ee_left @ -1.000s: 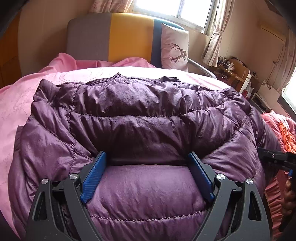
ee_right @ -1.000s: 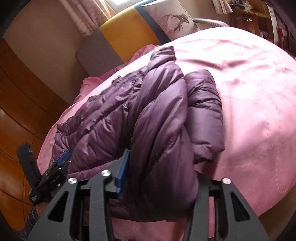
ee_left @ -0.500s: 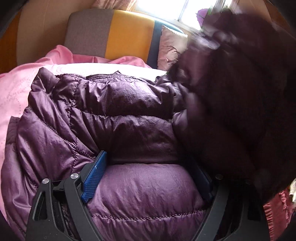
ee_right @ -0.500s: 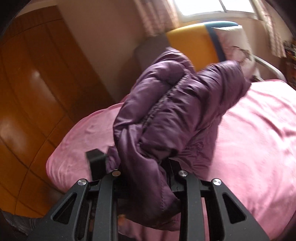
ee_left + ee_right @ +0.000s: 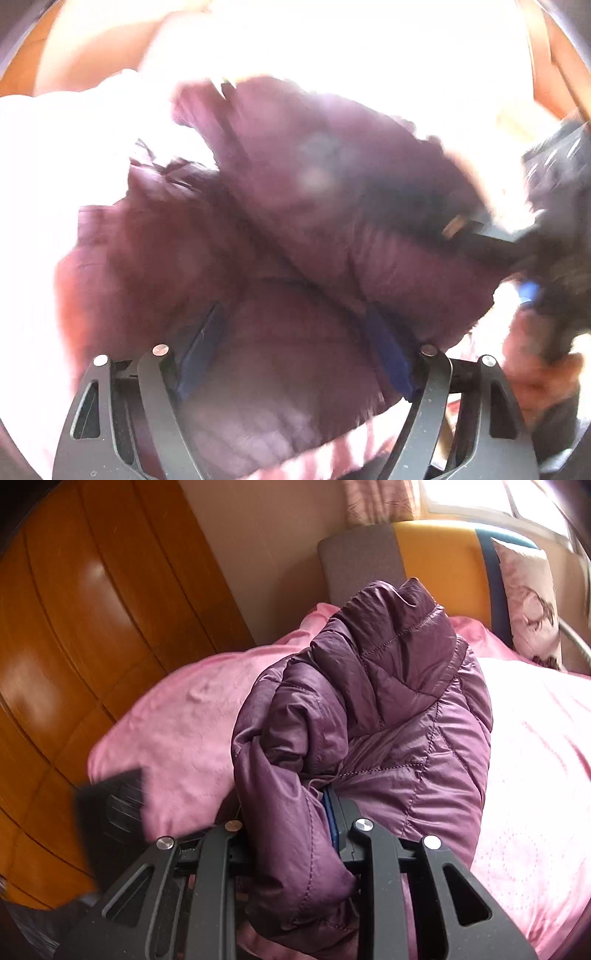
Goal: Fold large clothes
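Note:
A purple puffer jacket (image 5: pixel 388 716) lies bunched on a pink bedspread (image 5: pixel 535 775). My right gripper (image 5: pixel 295 812) is shut on a thick fold of the jacket and holds it up above the bed. In the blurred, overexposed left wrist view the jacket (image 5: pixel 295 229) fills the frame. My left gripper (image 5: pixel 299 332) has its jaws wide apart with jacket fabric bulging between them. The right gripper's body (image 5: pixel 554 206) shows at the right edge of that view. The left gripper's body (image 5: pixel 110 812) shows at the lower left of the right wrist view.
A grey, yellow and blue headboard (image 5: pixel 424 561) and a deer-print pillow (image 5: pixel 528 602) stand at the bed's far end. A wooden wardrobe (image 5: pixel 92 627) lines the left side. A bright window (image 5: pixel 480 498) is behind the headboard.
My right gripper has lifted its fold of jacket and swung it left over the rest of the jacket. The left wrist view has turned blurred and washed out.

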`<state>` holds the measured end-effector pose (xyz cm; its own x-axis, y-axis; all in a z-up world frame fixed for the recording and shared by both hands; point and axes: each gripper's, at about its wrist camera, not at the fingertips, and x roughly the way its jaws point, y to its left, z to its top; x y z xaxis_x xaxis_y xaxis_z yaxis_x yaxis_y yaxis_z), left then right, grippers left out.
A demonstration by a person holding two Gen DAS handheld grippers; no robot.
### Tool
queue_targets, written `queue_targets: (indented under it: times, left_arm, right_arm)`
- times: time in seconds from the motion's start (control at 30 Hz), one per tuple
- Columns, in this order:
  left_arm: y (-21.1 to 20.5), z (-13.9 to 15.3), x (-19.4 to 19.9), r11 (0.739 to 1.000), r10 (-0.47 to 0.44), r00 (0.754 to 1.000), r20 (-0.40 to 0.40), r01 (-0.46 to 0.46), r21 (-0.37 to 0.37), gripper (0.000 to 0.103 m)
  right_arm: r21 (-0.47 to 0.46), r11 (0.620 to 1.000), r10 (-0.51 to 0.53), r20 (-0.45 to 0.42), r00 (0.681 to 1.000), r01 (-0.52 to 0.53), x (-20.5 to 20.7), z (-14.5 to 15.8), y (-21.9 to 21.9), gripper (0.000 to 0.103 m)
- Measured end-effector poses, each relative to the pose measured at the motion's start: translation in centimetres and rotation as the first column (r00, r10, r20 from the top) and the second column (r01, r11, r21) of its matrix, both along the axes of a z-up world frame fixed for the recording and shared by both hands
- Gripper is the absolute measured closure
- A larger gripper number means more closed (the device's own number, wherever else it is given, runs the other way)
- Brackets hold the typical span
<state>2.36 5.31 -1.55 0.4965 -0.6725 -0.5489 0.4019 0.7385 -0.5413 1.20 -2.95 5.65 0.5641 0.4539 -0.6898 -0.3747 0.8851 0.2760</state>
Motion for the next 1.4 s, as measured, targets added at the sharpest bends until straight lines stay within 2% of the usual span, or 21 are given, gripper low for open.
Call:
queue_targets:
  times: [0.13, 0.2, 0.27, 0.37, 0.5, 0.53, 0.57, 0.6, 0.63, 0.67, 0.7, 0.8, 0.83, 0.93, 0.97, 1.03, 1.1, 1.23, 1.4]
  left_arm:
    - [6.6, 1.9, -0.1, 0.982, 0.116, 0.993, -0.01, -0.116, -0.151, 0.025]
    - [8.6, 3.2, 0.3, 0.966, 0.127, 0.992, -0.002, -0.124, -0.229, 0.022]
    - [9.3, 4.3, 0.9, 0.958, 0.126, 0.992, 0.021, -0.116, -0.264, 0.018]
    - [8.0, 5.1, 2.5, 0.963, 0.078, 0.997, 0.011, -0.072, -0.258, 0.016]
    - [5.1, 4.6, 4.6, 0.987, 0.012, 1.0, -0.025, -0.016, -0.162, 0.017]
    - [4.5, 4.1, 4.8, 0.989, -0.02, 0.999, -0.047, 0.013, -0.144, 0.033]
    - [3.5, 3.5, 5.2, 0.993, -0.044, 0.996, -0.073, 0.036, -0.11, 0.041]
    - [3.6, 3.1, 5.4, 0.997, -0.04, 0.995, -0.086, 0.034, -0.07, 0.056]
    - [3.2, 2.7, 5.7, 0.998, -0.045, 0.994, -0.096, 0.042, -0.036, 0.069]
    - [3.1, 2.5, 5.7, 0.998, -0.05, 0.994, -0.099, 0.046, -0.044, 0.072]
    - [3.3, 2.3, 5.7, 0.997, -0.054, 0.993, -0.107, 0.048, -0.06, 0.077]
    - [3.7, 1.9, 6.1, 0.994, -0.06, 0.989, -0.132, 0.047, -0.095, 0.077]
    - [3.9, 2.0, 6.1, 0.994, -0.061, 0.988, -0.139, 0.048, -0.101, 0.077]
    - [4.5, 1.5, 6.7, 0.989, -0.069, 0.982, -0.173, 0.045, -0.138, 0.077]
    - [4.5, 1.5, 7.0, 0.989, -0.07, 0.981, -0.182, 0.044, -0.144, 0.077]
    - [4.8, 1.5, 7.1, 0.988, -0.07, 0.978, -0.196, 0.041, -0.15, 0.077]
    - [5.0, 1.6, 7.0, 0.989, -0.066, 0.978, -0.199, 0.038, -0.143, 0.077]
    - [5.3, 2.0, 6.3, 0.993, -0.051, 0.978, -0.204, 0.029, -0.11, 0.077]
    - [7.1, 1.2, 5.6, 0.996, 0.011, 0.97, -0.241, -0.031, -0.078, 0.077]
  right_arm:
    - [-0.117, 0.992, 0.06, 0.026, 0.998, -0.057, -1.2, -1.3, 4.0, 0.079]
    - [-0.176, 0.981, 0.092, 0.048, 0.995, -0.083, -1.7, -1.9, 5.8, 0.079]
    - [-0.235, 0.967, 0.12, 0.071, 0.99, -0.101, -2.4, -2.4, 7.6, 0.079]
    - [-0.31, 0.942, 0.169, 0.104, 0.98, -0.13, -4.0, -3.2, 10.0, 0.079]
    - [-0.377, 0.914, 0.216, 0.142, 0.966, -0.149, -5.5, -4.4, 11.4, 0.079]
    - [-0.386, 0.91, 0.222, 0.149, 0.964, -0.15, -5.7, -4.5, 11.6, 0.079]
    - [-0.391, 0.908, 0.223, 0.153, 0.963, -0.148, -5.8, -4.6, 11.6, 0.079]
    - [-0.383, 0.911, 0.225, 0.153, 0.962, -0.152, -5.8, -4.6, 11.5, 0.077]
    - [-0.364, 0.917, 0.227, 0.144, 0.963, -0.161, -6.1, -4.6, 11.4, 0.07]
    - [-0.327, 0.927, 0.238, 0.129, 0.963, -0.185, -6.5, -4.4, 10.7, 0.064]
    - [-0.258, 0.938, 0.267, 0.106, 0.958, -0.233, -6.7, -3.9, 10.0, 0.052]
    - [-0.054, 0.947, 0.32, 0.066, 0.945, -0.317, -7.1, -1.7, 6.9, 0.039]
    - [0.0, 0.949, 0.316, 0.069, 0.946, -0.317, -7.3, -0.9, 5.4, 0.039]
    - [0.089, 0.97, 0.219, 0.083, 0.972, -0.226, -6.9, 0.5, 0.3, 0.039]
    - [0.092, 0.979, 0.177, 0.081, 0.981, -0.184, -6.5, 0.4, -1.2, 0.039]
    - [0.035, 0.996, 0.077, 0.062, 0.995, -0.079, -5.5, -0.5, -3.7, 0.041]
    - [-0.028, 0.999, 0.038, 0.032, 0.999, -0.037, -4.6, -2.1, -4.9, 0.043]
    - [-0.022, 0.999, 0.045, -0.012, 0.999, -0.045, -4.9, -5.4, -5.6, 0.044]
    - [-0.005, 0.999, 0.038, -0.021, 0.999, -0.038, -5.6, -7.4, -4.7, 0.044]
